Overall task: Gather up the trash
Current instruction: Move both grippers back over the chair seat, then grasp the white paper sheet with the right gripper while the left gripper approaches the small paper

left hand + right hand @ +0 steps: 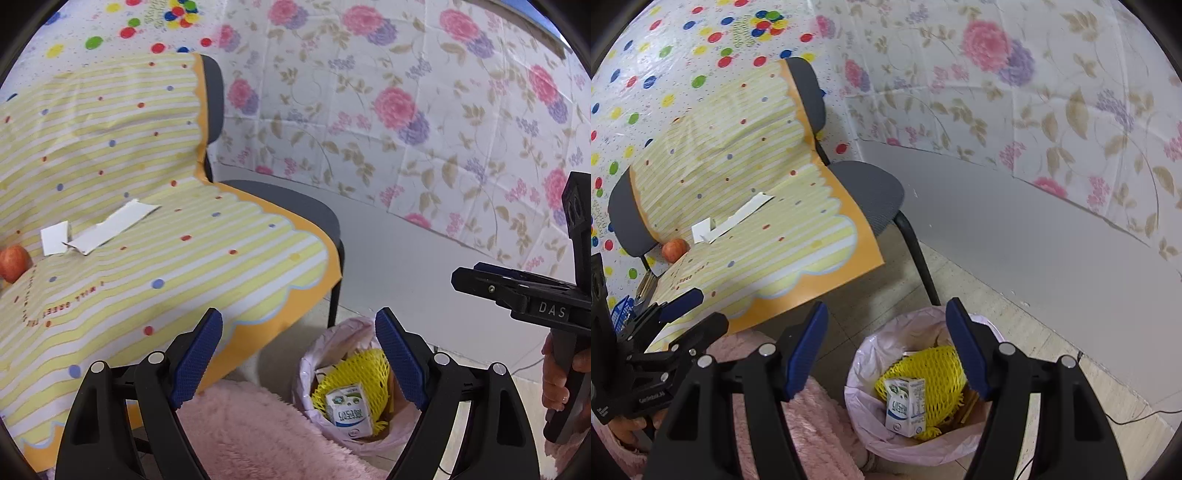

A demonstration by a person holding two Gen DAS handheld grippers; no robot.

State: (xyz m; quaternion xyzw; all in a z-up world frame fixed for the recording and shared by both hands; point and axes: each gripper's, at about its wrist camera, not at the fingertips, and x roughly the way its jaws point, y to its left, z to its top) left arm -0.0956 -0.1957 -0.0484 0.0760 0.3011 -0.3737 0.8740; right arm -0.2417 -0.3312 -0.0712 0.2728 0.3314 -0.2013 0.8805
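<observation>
A bin lined with a pink bag (871, 417) stands on the floor below the chair; it also shows in the left wrist view (306, 373). Inside lie a yellow foam net (934, 369) and a white milk carton (905, 406), also seen in the left wrist view (349, 410). Torn white card pieces (107, 227) lie on the striped sheet on the chair seat, also in the right wrist view (733, 219). My left gripper (299, 358) is open and empty. My right gripper (886, 350) is open and empty above the bin.
A grey chair (871, 192) carries a yellow striped sheet (166, 258). An apple (13, 264) sits at its back left. A pink fluffy rug (251, 435) lies by the bin. Floral sheeting covers the wall (406, 110). A cable (1137, 417) runs on the floor.
</observation>
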